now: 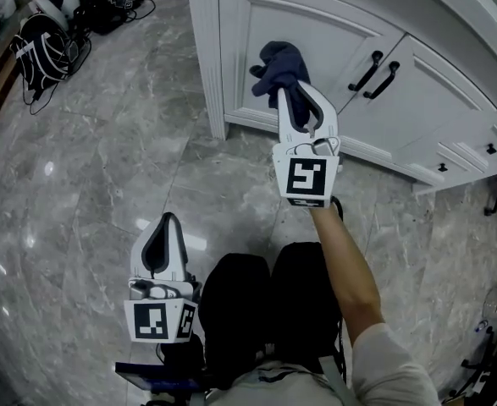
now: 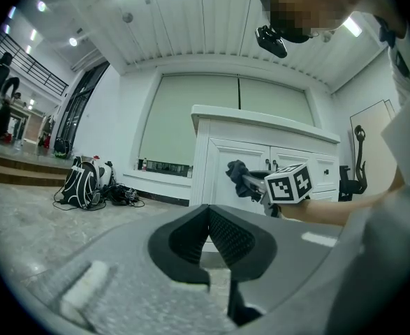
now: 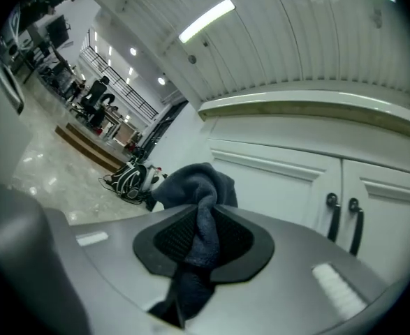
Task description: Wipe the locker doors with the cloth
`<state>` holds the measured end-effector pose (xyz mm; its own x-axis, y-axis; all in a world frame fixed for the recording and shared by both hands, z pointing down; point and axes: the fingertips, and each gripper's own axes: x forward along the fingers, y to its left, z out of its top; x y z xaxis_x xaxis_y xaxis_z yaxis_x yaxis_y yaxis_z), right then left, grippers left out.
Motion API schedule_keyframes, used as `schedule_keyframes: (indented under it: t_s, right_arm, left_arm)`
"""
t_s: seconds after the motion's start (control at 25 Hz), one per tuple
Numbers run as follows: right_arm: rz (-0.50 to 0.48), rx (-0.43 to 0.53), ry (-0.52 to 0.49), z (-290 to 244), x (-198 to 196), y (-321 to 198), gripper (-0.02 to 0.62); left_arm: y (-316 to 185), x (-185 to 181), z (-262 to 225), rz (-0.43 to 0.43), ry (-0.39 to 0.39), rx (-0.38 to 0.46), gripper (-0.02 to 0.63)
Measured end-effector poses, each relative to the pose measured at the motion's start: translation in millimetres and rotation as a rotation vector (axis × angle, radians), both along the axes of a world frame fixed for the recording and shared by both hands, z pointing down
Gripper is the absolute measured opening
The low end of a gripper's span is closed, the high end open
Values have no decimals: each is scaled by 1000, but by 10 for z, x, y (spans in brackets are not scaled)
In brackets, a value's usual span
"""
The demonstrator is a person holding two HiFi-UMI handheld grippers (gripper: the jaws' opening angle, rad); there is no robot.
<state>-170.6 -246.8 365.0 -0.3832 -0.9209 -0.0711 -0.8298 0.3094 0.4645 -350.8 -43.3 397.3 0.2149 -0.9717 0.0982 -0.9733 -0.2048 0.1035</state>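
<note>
Right gripper (image 1: 292, 91) pinches dark blue cloth (image 1: 278, 61) at left locker door (image 1: 333, 32). Wiping judged early, with the right door (image 1: 426, 100) outstanding. Left gripper (image 1: 165, 227) pressed together, empty.

Grey marble floor (image 1: 104, 159). In the head view a black-and-white backpack (image 1: 43, 47) lies on it at 10 o'clock, with tangled black cables (image 1: 119, 7) just beside at 11. Left gripper view: black chair (image 2: 359, 162) at 3 o'clock. Right gripper view: strip light (image 3: 206, 19) at 12, people (image 3: 100, 100) far off at 10.
</note>
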Motion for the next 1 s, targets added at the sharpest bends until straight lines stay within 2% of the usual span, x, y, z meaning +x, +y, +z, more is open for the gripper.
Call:
schedule_keyframes:
  t_s: [0.2,0.4,0.6,1.0]
  right_arm:
    - [-100,-63,26,371,-610,-85,67]
    - [-87,-157,40,745,-834,-454,67]
    - [-28,-242,-7,863,-644,-746,67]
    - [136,-225,-35,787,237,-641,67]
  left_arm:
    - [30,-15,0,-1,3,-6,2]
    - [72,-76,5,-6,4,-7,2]
    - [105,-178,29,-27,2,-19,2]
    - [84,-149,11,-17,16,-10,2]
